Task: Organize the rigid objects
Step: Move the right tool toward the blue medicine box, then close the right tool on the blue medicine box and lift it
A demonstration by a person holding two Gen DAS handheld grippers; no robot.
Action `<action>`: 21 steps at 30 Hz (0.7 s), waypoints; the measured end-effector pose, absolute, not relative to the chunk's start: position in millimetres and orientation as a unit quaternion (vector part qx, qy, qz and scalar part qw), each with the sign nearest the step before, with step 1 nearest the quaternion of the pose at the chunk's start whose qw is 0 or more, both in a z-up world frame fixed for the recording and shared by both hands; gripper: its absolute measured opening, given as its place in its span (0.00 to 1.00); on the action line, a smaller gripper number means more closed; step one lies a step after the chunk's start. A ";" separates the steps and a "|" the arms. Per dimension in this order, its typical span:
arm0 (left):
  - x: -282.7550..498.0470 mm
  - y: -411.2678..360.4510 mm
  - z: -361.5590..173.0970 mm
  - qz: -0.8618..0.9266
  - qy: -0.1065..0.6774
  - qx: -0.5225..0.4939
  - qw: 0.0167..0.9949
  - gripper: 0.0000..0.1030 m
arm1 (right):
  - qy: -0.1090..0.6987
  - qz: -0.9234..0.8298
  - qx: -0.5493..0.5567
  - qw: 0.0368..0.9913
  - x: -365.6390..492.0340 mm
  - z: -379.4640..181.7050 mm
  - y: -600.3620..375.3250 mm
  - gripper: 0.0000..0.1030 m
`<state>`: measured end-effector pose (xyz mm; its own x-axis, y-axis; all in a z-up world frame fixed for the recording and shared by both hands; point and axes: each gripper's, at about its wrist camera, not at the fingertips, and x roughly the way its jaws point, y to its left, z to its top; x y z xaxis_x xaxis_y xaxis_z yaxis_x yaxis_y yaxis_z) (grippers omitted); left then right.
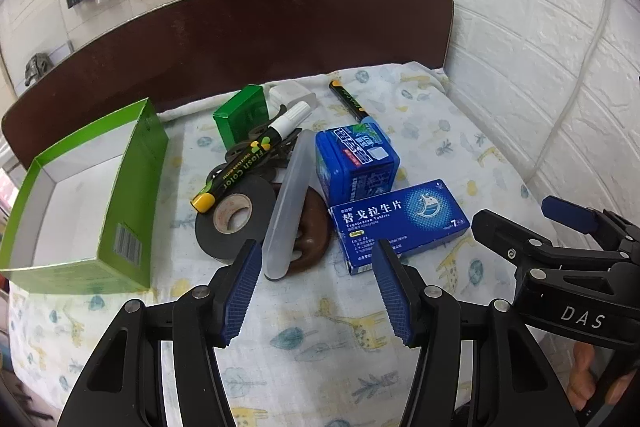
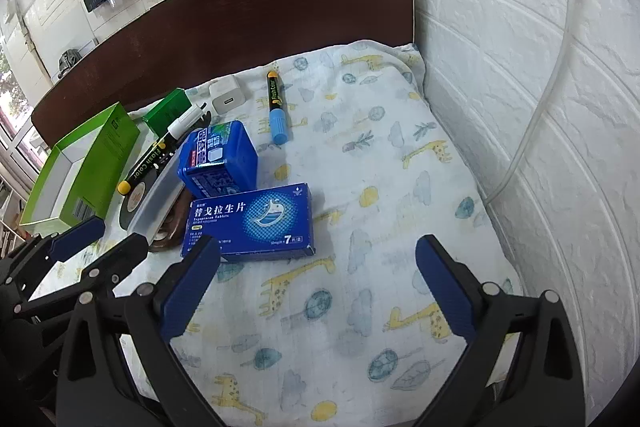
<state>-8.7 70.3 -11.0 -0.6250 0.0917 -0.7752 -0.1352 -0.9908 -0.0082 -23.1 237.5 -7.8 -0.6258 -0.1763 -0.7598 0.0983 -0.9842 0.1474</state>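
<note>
White brick wall and a dark headboard border a bed covered by a printed sheet. Clutter is gathered beside an open green box; bare sheet is left rightward. Both the left hand-held gripper and right hand-held gripper are held wide apart, empty, near a blue medicine box.
</note>
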 end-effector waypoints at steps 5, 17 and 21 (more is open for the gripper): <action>-17.8 74.6 -16.3 0.892 -0.002 -0.443 0.091 0.56 | -0.079 -0.888 0.438 0.113 -28.4 -11.4 244.6 0.59; -47.6 65.2 -42.9 0.844 -0.089 -0.513 0.130 0.34 | -0.101 -0.859 0.470 0.177 -52.9 -27.9 242.0 0.45; -55.0 66.4 -47.3 0.840 -0.090 -0.519 0.132 0.33 | -0.090 -0.856 0.475 0.181 -61.1 -30.9 240.3 0.42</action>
<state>-55.0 66.4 -47.3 -0.4266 0.3149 -0.8478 -0.1271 -0.9490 -0.2886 -61.1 240.3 -30.9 -0.4825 -0.3955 -0.7815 0.2247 -0.9183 0.3260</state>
